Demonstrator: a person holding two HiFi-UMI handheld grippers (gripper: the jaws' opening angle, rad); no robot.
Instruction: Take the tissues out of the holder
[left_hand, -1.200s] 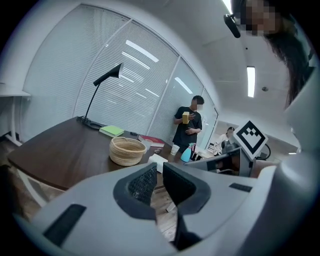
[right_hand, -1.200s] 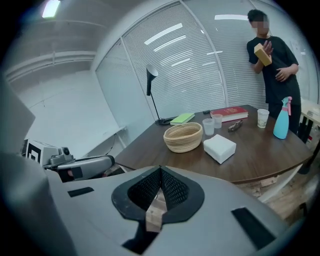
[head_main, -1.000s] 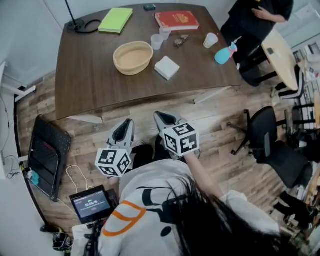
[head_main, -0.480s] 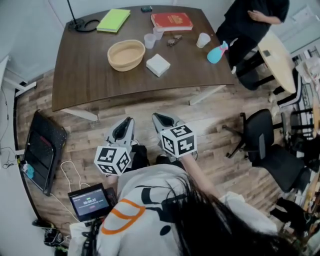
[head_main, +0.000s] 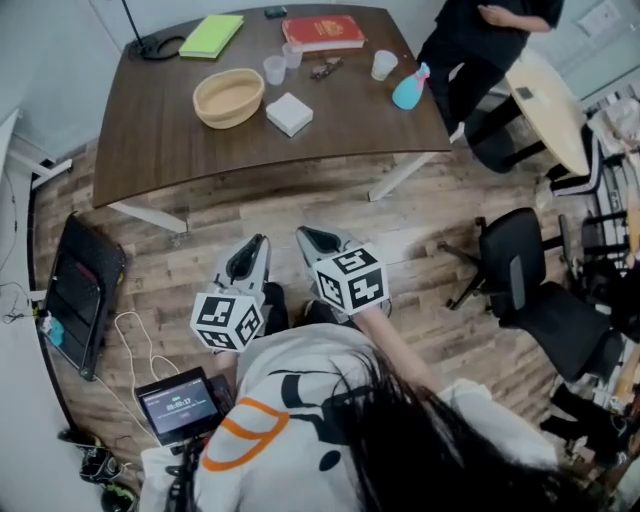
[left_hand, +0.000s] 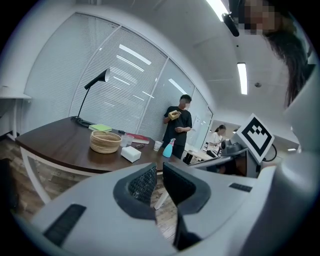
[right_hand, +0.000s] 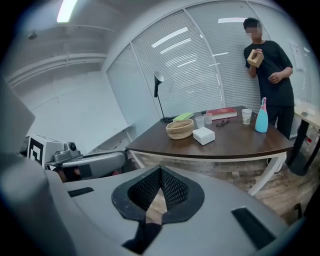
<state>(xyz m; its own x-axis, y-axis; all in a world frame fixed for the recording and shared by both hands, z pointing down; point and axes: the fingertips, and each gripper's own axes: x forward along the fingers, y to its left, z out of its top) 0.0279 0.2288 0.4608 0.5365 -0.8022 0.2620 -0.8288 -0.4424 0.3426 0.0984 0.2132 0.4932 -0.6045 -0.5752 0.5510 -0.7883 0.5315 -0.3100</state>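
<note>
Bright, even office light from ceiling strips (left_hand: 242, 77), mirrored as glare on the glass wall (left_hand: 130, 80). Shadows are soft. Strong fisheye bending, dark corners in gripper views; close foreground slightly blurred.

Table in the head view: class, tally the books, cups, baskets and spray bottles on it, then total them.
Books: 2 (green book, red book)
Cups: 3 (clear cup, second clear cup, white cup)
Basket: 1
Spray bottle: 1
Total: 7
</note>
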